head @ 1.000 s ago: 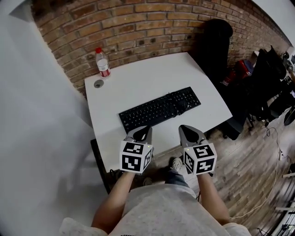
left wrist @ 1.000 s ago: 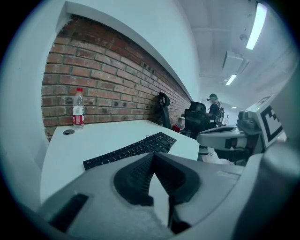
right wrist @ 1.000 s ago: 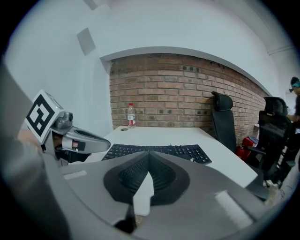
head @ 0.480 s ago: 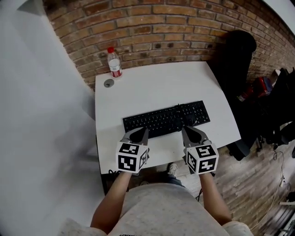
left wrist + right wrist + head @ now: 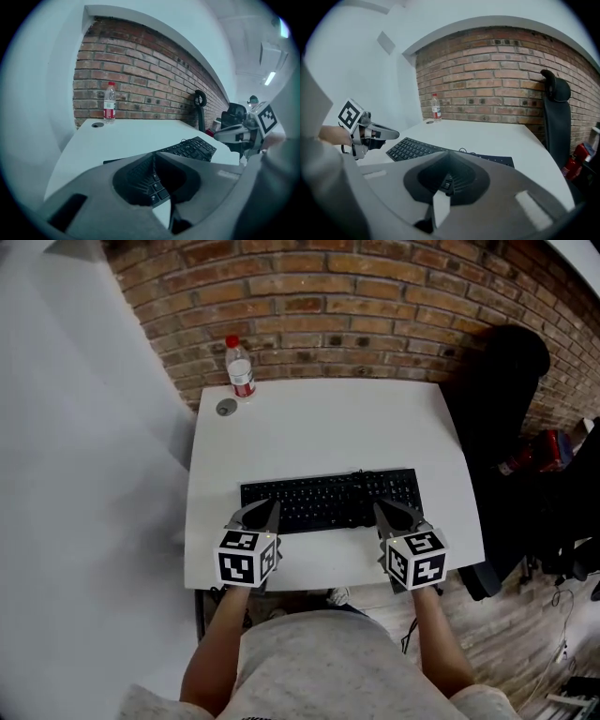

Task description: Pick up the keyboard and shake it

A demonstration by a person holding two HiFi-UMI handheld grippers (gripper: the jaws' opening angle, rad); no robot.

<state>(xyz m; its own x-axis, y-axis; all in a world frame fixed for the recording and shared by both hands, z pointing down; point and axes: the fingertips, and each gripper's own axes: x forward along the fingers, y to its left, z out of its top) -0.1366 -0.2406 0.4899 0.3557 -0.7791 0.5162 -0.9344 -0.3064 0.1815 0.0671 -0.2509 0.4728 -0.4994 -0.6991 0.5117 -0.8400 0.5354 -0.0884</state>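
Observation:
A black keyboard [image 5: 328,500] lies flat on the white table [image 5: 328,423], its long side toward me, with a cable loop at its far edge. My left gripper [image 5: 271,507] is shut and holds nothing; its tips hang over the keyboard's front left corner. My right gripper [image 5: 381,510] is also shut and empty, its tips over the front right part of the keys. In the left gripper view the keyboard [image 5: 192,147] runs off to the right under the joined jaws. In the right gripper view it [image 5: 415,149] stretches leftward toward the left gripper [image 5: 370,131].
A plastic water bottle with a red cap [image 5: 241,368] stands at the table's far left corner by a round cable grommet [image 5: 226,408]. A brick wall [image 5: 356,306] backs the table. A black chair [image 5: 497,390] stands off the right side.
Both grippers have moved forward from off the table's front edge to over the keyboard's near edge. The head view has swung, so the keyboard now looks square-on. It has not been lifted.

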